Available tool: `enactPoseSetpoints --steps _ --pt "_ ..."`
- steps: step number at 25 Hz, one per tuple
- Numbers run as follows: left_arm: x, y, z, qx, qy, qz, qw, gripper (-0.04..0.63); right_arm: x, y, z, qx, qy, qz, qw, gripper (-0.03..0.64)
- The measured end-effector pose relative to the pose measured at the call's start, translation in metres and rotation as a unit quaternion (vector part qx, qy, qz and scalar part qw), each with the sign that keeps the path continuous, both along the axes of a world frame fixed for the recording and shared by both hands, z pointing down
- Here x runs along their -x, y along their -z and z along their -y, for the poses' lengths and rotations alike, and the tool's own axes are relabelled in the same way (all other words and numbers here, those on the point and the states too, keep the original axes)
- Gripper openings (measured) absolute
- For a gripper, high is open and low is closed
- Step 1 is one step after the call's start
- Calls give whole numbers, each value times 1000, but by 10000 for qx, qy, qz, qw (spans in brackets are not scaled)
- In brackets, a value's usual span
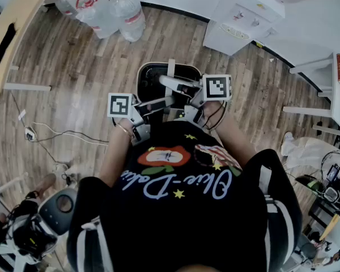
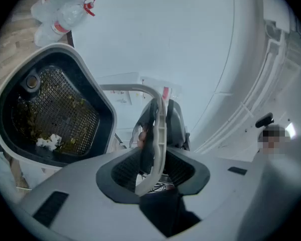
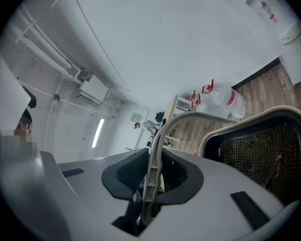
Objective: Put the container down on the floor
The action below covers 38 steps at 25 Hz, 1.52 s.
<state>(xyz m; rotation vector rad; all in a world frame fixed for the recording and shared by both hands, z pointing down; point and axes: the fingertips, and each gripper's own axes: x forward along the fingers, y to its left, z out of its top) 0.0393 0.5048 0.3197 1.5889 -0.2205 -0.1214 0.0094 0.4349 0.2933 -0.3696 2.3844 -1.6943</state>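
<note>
The container (image 1: 158, 77) is a white-rimmed bin with a black mesh inside, hanging in front of the person above the wooden floor (image 1: 79, 67). Bits of debris lie in its mesh (image 2: 52, 112). Its thin white handle (image 2: 158, 134) arches up and runs between the jaws of both grippers. My left gripper (image 1: 150, 107) (image 2: 153, 164) is shut on the handle from the left. My right gripper (image 1: 184, 89) (image 3: 151, 182) is shut on the same handle (image 3: 158, 149) from the right, with the bin (image 3: 263, 149) beside it. Both point about level.
Several large water bottles (image 1: 110, 7) lie on the floor ahead. A white cabinet (image 1: 243, 16) stands at the back right, a wooden table (image 1: 17, 21) at the left, a white frame (image 1: 323, 89) at the right. Cables (image 1: 51, 135) trail over the floor at the left.
</note>
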Motion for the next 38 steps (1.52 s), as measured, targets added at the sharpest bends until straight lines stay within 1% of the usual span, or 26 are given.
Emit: enactPoseSetpoints --steps 4,7,13,22,24,27,29,34,38 --pt "0 -1 0 -28 -7 -8 10000 127 2 3 0 -41 16 106 9999 62" --pt "0 1 1 -63 -31 -16 10000 127 1 4 0 -39 -8 78 10000 61" --pt "0 -2 0 11 -34 7 10000 127 0 1 0 -35 -45 31 10000 62" --pt "-3 -6 2 -58 -99 33 9999 127 -5 -6 2 22 -148 -7 9999 63" --pt "-9 -5 5 -14 -68 29 10000 127 -11 -7 5 31 -145 0 9999 62" --pt "-31 1 17 66 -12 110 9999 127 -34 -1 18 84 -109 55 9999 63" --pt "-42 4 24 44 -2 160 9999 127 -44 3 24 106 -91 133 9998 62" --pt "-33 -4 19 -54 -10 96 9999 127 -34 -6 19 62 -141 114 9998 62" --pt "-55 0 34 -11 -16 198 9998 127 -57 -1 34 80 -133 111 9998 63"
